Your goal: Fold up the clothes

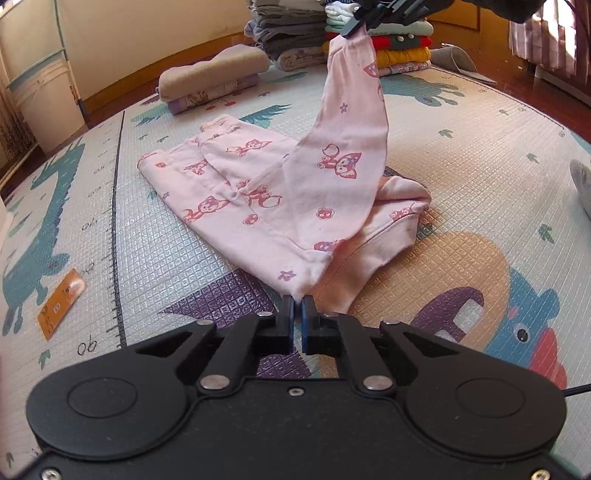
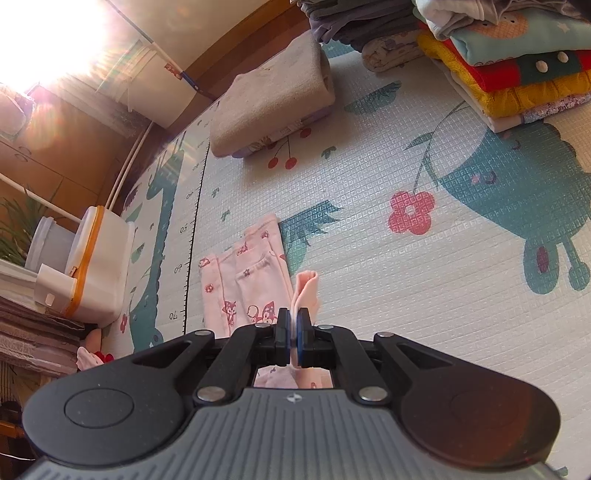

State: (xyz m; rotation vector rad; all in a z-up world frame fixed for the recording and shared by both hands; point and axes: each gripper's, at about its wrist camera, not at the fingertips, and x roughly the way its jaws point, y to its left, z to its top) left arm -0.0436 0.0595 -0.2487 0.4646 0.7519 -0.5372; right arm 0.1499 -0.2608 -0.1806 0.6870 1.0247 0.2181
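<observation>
the soft, light top (image 1: pixel 258 192) is pinched at its corner by the left claw (image 1: pixel 297 314); its limp sleeve (image 1: pixel 351 147) is clamped in the right claw (image 2: pixel 294 332).

right tool (image 2: pixel 294 328) clamped on pink garment (image 2: pixel 243 284) fold | above play mat (image 2: pixel 369 240) | folded stacks beyond

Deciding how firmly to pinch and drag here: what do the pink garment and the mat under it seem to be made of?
Pink garment: looks like soft cotton knit, matte, with printed foxes; it drapes limply from the right gripper and has a ribbed hem. The left gripper pinches its near corner.
Play mat: probably foam with a printed, embossed grid surface and slight sheen; the exact material is uncertain.
</observation>
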